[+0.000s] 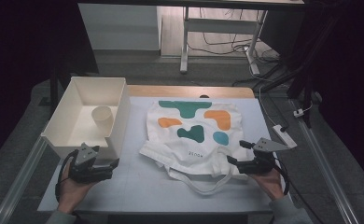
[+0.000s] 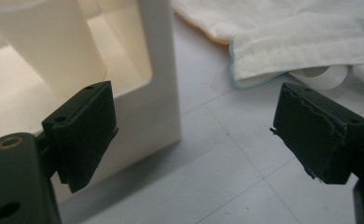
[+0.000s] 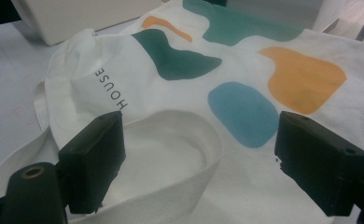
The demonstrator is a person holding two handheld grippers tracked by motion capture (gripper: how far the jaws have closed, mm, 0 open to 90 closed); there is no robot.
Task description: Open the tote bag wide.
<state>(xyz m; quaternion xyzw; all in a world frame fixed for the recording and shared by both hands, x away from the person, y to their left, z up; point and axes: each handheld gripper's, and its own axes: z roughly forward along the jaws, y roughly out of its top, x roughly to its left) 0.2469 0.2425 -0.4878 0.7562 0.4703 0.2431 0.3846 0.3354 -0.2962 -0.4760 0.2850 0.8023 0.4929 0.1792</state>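
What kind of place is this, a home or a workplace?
Probably a lab or test workspace, not a home. A grey table holds only a tote bag and a white bin, with loose cables and bare desk frames behind.

Open table ahead of the left gripper (image 1: 109,166) except the cream plastic bin's corner wall (image 2: 159,70) beside its left jaw; white cotton tote bag (image 1: 195,128) lies further right.

Left gripper (image 1: 106,164) low at near-left, jaws wide apart, nothing between them. Right gripper (image 1: 240,153) near-right, pointing inward, jaws also spread wide, gripping nothing. Both hands hold from below.
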